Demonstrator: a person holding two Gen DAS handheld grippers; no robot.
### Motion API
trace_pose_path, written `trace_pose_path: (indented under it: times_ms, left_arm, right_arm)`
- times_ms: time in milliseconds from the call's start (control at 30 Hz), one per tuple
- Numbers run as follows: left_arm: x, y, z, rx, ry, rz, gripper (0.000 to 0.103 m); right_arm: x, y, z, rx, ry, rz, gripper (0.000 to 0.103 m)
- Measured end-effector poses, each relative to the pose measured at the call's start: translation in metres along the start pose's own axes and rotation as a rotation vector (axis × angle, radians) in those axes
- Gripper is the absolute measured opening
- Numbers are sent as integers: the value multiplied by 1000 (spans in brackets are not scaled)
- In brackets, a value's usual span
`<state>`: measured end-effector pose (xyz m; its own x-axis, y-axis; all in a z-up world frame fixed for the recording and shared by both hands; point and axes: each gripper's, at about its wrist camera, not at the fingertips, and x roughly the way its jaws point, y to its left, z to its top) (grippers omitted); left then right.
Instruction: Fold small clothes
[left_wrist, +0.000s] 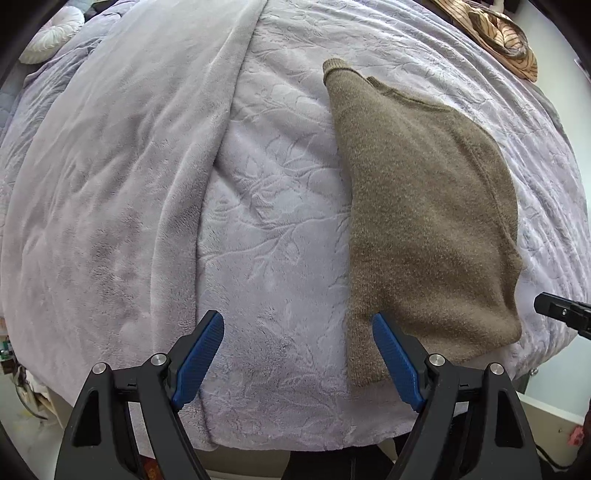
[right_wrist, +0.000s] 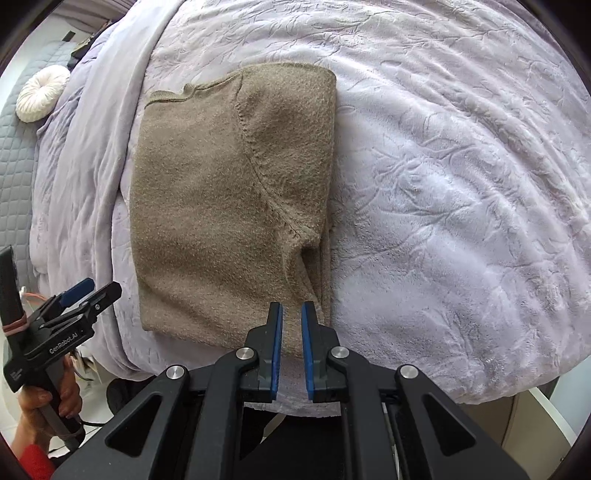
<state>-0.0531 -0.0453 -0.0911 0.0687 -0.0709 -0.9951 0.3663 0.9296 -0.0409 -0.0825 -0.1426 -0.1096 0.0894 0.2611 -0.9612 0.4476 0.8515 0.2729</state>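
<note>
1. The brown sweater (right_wrist: 229, 206) lies folded into a tall rectangle on the bed, close to its near edge. Its neckline faces away from me; a raglan seam curves down the top layer, and one cuff pokes out at the far corner in the left wrist view.
2. I judge the side folds done: the sleeves are tucked in and the long edges run fairly straight, so a crosswise fold is probably what remains.
3. My right hand-held gripper (right_wrist: 291, 314) hangs over the sweater's near hem, jaws nearly together with a narrow slit between the blue pads (right_wrist: 276, 347). No cloth sits in that slit; it holds nothing.
4. My left hand-held gripper (left_wrist: 297, 332) points straight down with jaws spread wide and empty, one blue pad over the sweater's left edge, the other over bare blanket. This places both tools at the hem, handy for lifting it.
5. The lilac embossed blanket (right_wrist: 443, 184) gives a soft, grippy bed, so the fold should stay put.
6. A round white cushion (right_wrist: 42, 94) rests at the far left, well apart.
</note>
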Motion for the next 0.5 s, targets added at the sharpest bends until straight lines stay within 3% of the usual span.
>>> trace_pose_path:
  times_ms: [333, 500]
  left_arm:
    - [-23, -15, 15, 57, -24, 12, 84]
    - [-37, -19, 20, 49, -50, -23, 84]
  right_arm:
    - [-18, 17, 20, -14, -33, -4, 12]
    - [-37, 31, 31, -30, -87, -16, 33]
